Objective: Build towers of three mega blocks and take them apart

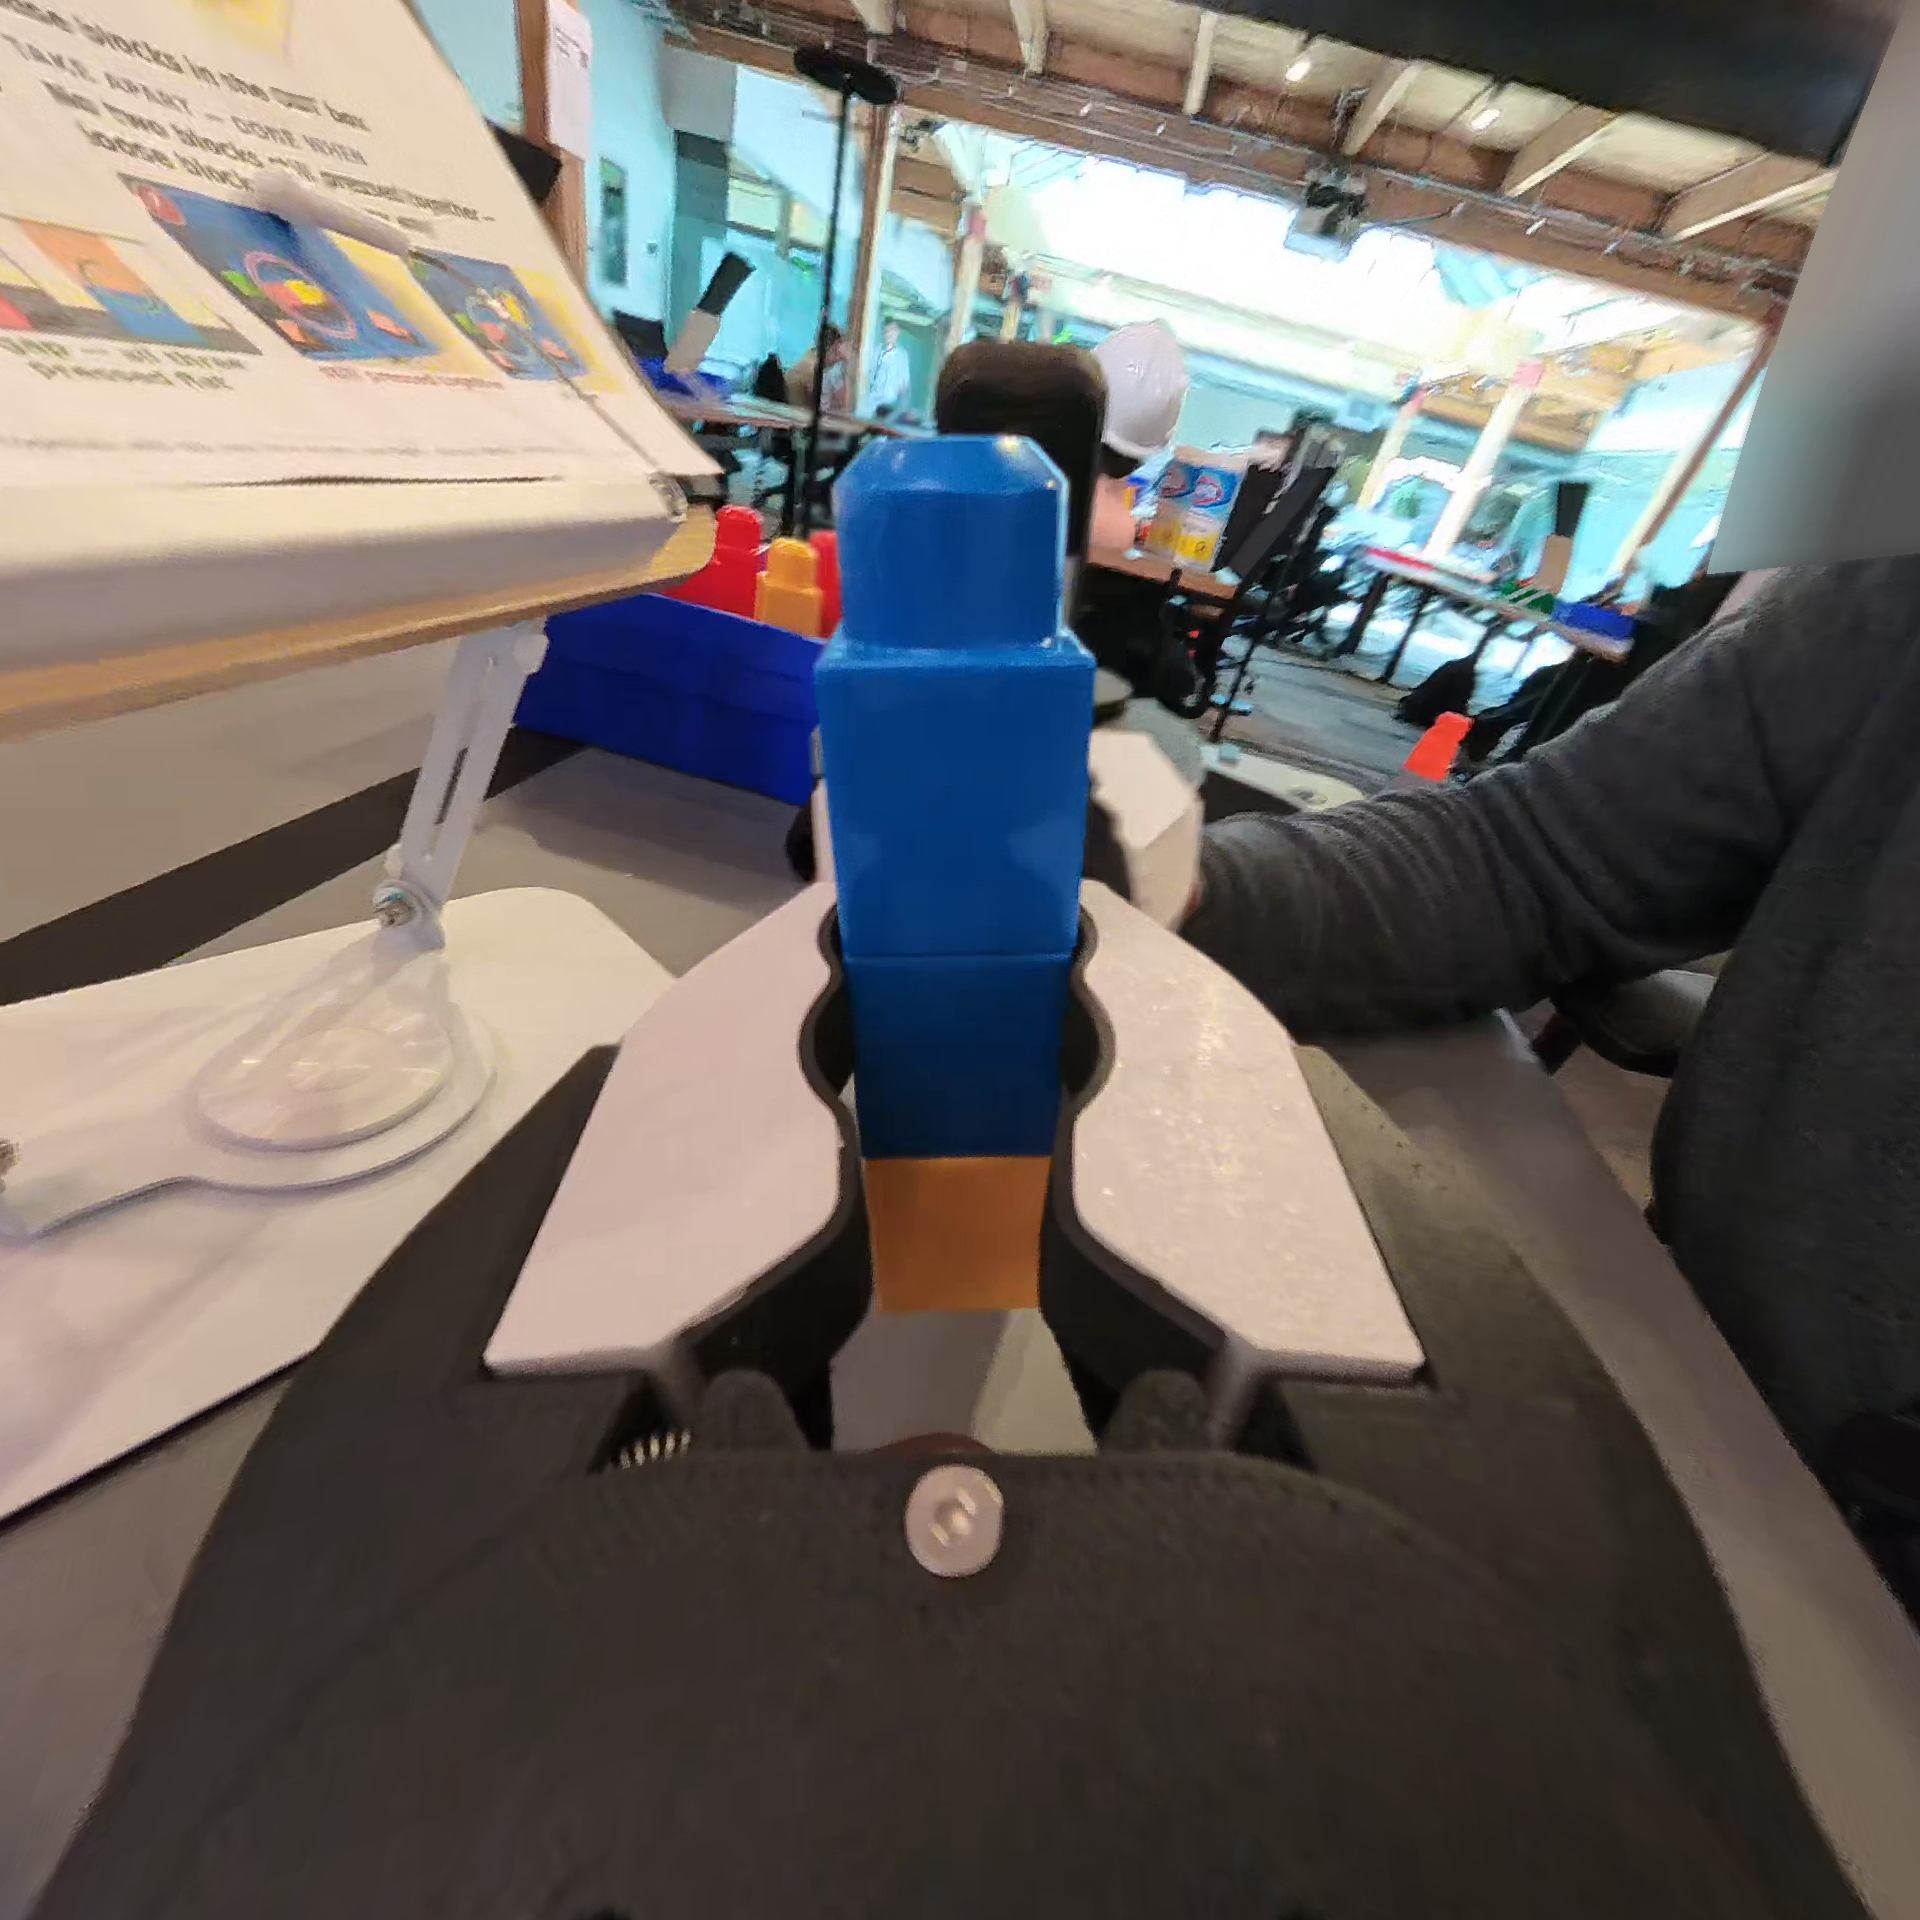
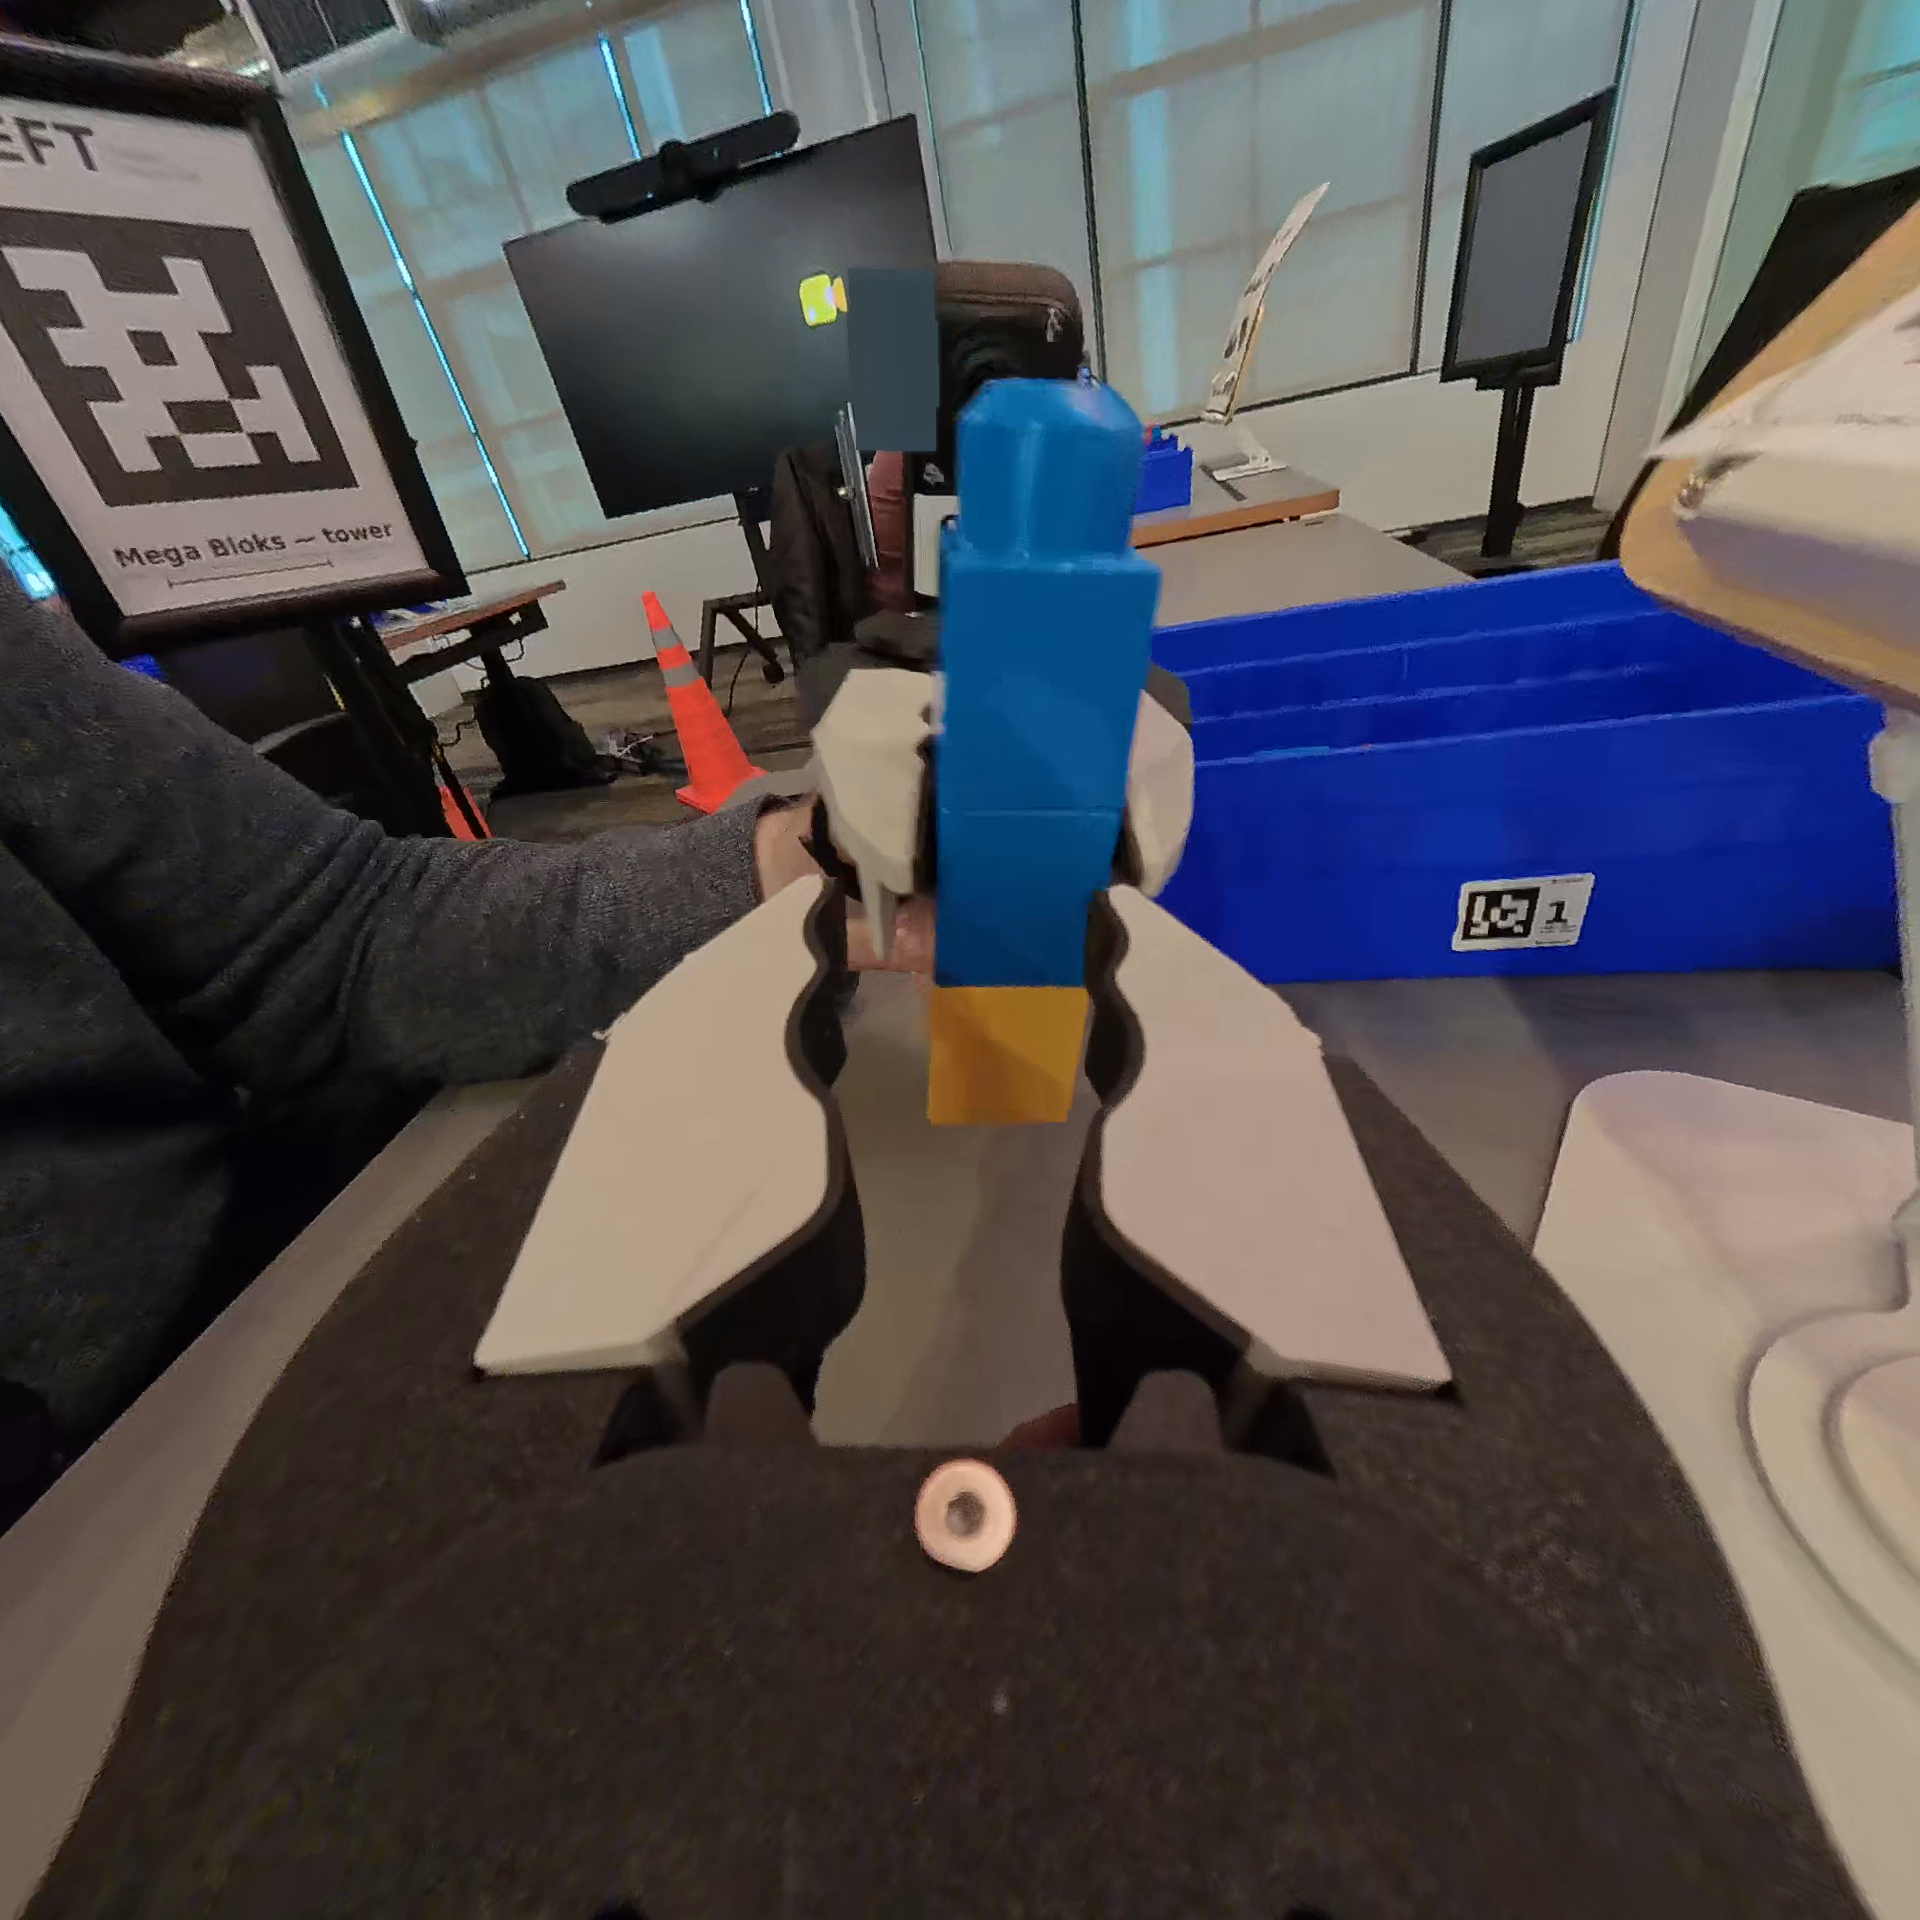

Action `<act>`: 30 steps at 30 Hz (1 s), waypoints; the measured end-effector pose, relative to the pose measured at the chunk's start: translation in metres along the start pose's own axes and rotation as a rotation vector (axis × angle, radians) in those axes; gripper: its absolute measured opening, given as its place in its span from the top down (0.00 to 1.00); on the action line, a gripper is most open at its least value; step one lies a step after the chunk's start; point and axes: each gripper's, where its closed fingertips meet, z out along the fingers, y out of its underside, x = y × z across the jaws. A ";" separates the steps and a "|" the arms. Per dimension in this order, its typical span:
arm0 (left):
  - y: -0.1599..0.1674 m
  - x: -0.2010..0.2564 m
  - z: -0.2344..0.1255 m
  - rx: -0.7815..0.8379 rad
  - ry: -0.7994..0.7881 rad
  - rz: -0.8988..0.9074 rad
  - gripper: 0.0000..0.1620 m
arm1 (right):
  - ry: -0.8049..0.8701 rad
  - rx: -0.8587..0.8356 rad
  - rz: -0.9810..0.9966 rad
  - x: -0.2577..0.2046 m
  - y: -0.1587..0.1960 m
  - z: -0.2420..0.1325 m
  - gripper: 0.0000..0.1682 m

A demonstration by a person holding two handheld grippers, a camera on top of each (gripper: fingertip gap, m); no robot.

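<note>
Pulling the stack apart off-axis could jam the studs, a judgement only. Left gripper [image 1: 956,1049] is clamped on the tower [image 1: 954,894] of two blue plastic blocks over one orange, held above the grey table [image 1: 644,831]. Right gripper [image 2: 961,966] brackets the same tower (contact cannot be told).

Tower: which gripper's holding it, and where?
Left gripper clamps the tower at its middle blue block; right gripper only flanks it, with a gap showing.
</note>
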 end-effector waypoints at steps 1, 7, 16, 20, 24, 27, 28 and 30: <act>0.002 -0.002 -0.002 -0.021 -0.018 0.013 0.78 | -0.005 -0.003 -0.012 -0.002 -0.003 -0.001 0.75; 0.006 0.005 0.001 -0.067 0.004 0.035 0.78 | 0.029 0.032 -0.029 0.003 -0.034 -0.014 0.68; 0.030 0.017 0.026 -0.188 0.034 0.060 0.78 | 0.031 -0.089 -0.065 -0.005 -0.025 0.005 0.78; 0.026 0.019 0.028 -0.155 0.052 0.045 0.78 | 0.034 -0.117 -0.067 -0.006 -0.027 0.003 0.79; 0.011 0.019 0.024 -0.067 0.056 0.022 0.69 | 0.094 -0.130 -0.098 -0.003 -0.038 -0.005 0.79; -0.001 0.014 0.016 0.001 0.044 0.003 0.64 | 0.162 -0.120 -0.119 -0.001 -0.056 -0.023 0.79; -0.003 0.012 0.014 0.012 0.036 -0.006 0.64 | 0.189 -0.111 -0.131 -0.001 -0.064 -0.031 0.79; 0.000 0.006 0.013 0.003 0.012 -0.021 0.67 | 0.253 -0.105 -0.155 -0.001 -0.079 -0.051 0.79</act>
